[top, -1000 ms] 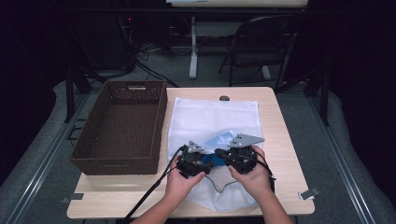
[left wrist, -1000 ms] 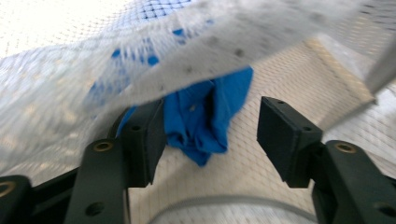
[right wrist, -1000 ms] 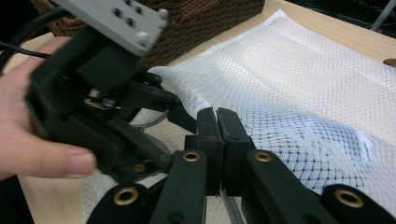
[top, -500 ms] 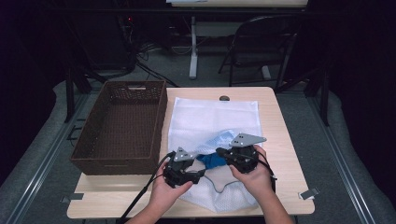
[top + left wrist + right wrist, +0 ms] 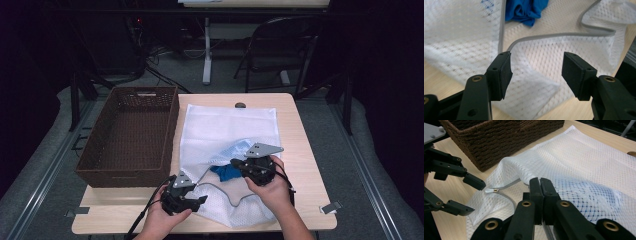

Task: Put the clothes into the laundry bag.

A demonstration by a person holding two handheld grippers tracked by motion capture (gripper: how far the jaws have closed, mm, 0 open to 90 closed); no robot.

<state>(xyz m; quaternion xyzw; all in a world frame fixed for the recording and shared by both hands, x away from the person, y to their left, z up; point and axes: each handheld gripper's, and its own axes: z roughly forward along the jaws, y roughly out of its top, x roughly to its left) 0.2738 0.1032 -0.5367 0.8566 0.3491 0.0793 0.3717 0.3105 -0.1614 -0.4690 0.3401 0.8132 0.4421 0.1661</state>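
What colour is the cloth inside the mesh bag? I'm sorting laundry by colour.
Blue: the cloth lies in the white mesh bag, clearest in the left gripper view.

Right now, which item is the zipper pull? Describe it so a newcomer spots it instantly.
Start at the wooden table, where a white mesh bag lies to the right of the brown wicker basket. Follow the grey zipper tape along the bag's open mouth toward the left gripper, whose jaws stand open. The zipper pull is the small pale tab with a metal link at the tape's end.
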